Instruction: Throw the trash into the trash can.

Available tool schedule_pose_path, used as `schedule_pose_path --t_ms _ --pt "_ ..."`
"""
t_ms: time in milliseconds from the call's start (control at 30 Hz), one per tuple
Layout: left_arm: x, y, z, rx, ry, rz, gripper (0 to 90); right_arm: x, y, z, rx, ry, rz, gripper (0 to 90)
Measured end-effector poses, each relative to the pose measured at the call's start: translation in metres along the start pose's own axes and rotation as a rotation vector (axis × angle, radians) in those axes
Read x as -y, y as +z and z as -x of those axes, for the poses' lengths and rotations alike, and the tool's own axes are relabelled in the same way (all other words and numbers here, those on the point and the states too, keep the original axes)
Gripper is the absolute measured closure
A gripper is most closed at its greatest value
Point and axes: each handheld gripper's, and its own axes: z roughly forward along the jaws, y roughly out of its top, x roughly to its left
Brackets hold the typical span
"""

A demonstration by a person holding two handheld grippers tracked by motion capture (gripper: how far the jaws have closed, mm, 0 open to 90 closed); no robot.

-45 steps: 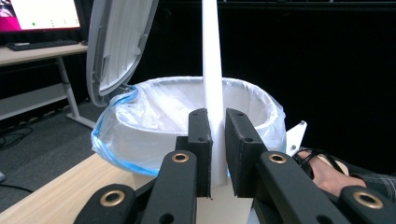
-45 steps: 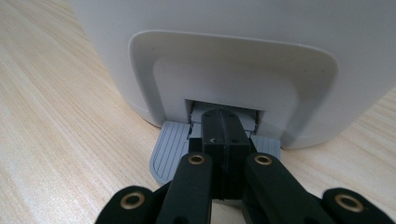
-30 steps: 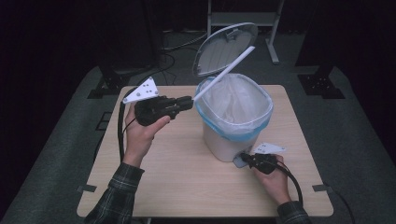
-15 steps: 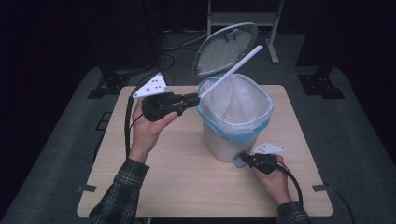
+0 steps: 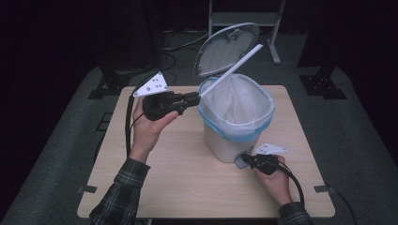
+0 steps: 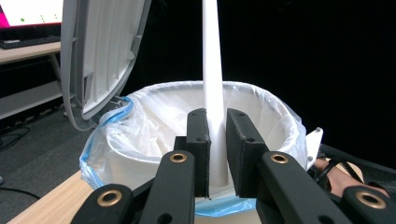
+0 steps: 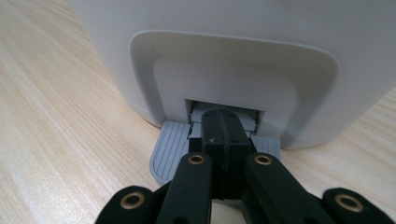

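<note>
My left gripper (image 5: 193,98) clamps a white stick (image 5: 231,70) slanting over the lined bin (image 5: 237,119) at frame centre, while my right gripper (image 7: 225,135), jaws together, presses the pedal (image 7: 169,149).

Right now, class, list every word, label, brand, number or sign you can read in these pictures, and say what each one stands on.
No readable text anywhere.
White plastic pedal bin: no label or brand on the side that shows.
Long white flat stick: blank.
Bright screen with a pink patch in the left gripper view's top corner: a few small marks, too small and blurred to read.
Grey three-cornered plate: dots, no writing.
</note>
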Motion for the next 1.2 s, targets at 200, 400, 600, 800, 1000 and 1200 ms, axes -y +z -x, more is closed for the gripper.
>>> schedule_pose_path --t_ms 200,400,600,800,1000,1200 --pt "-0.0023 0.0001 0.0004 -0.005 0.006 0.002 79.2 0.0 0.0 0.0 0.0 0.0 0.0 90.0" --pt "-0.0034 0.0004 0.0 -0.015 0.009 0.002 79.1 0.0 0.0 0.0 0.0 0.0 0.0 90.0" --pt "-0.0036 0.0012 -0.0003 -0.019 0.008 0.0 79.1 0.0 0.0 0.0 0.0 0.0 0.0 90.0" --pt "-0.0058 0.0019 0.0004 -0.017 0.011 -0.001 77.4 0.0 0.0 0.0 0.0 -0.001 0.0 90.0" --pt "-0.0078 0.0023 0.0016 -0.022 0.015 0.003 72.8 0.0 0.0 0.0 0.0 0.0 0.0 90.0" --pt "-0.0074 0.002 0.0018 -0.018 0.016 0.001 71.9 0.0 0.0 0.0 0.0 0.0 0.0 90.0"
